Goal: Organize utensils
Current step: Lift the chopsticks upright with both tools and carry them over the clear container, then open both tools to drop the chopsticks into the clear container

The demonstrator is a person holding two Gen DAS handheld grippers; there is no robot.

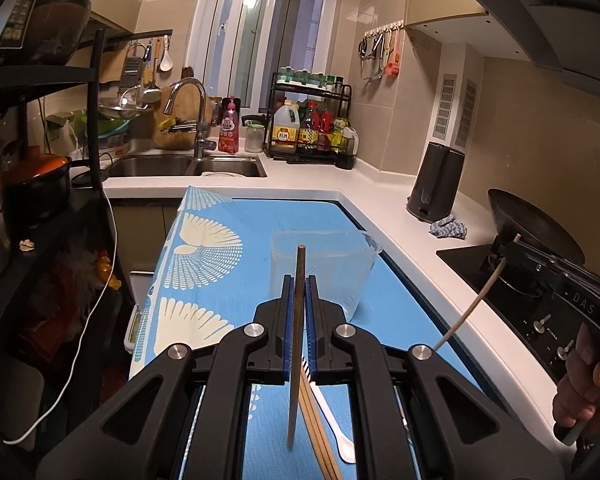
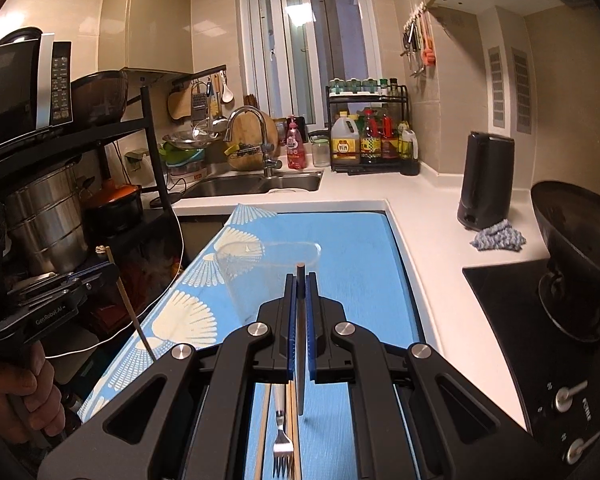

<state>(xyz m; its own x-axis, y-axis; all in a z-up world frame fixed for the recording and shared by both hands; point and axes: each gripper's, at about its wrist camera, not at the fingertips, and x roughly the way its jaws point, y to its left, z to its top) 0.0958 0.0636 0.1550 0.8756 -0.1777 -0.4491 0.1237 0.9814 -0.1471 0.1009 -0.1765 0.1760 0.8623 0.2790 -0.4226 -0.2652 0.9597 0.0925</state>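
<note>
The left hand-held gripper is clamped tight on a dark chopstick that stands nearly upright between its blue pads. The right hand-held gripper likewise grips a second chopstick. Both hover above the blue-patterned table, just before a clear plastic cup. Beneath them lie more chopsticks, a white spoon and a fork.

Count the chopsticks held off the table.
2: the first chopstick is clamped in the left gripper, the second chopstick in the right gripper. Further chopsticks lie on the blue cloth beneath, partly hidden.
</note>
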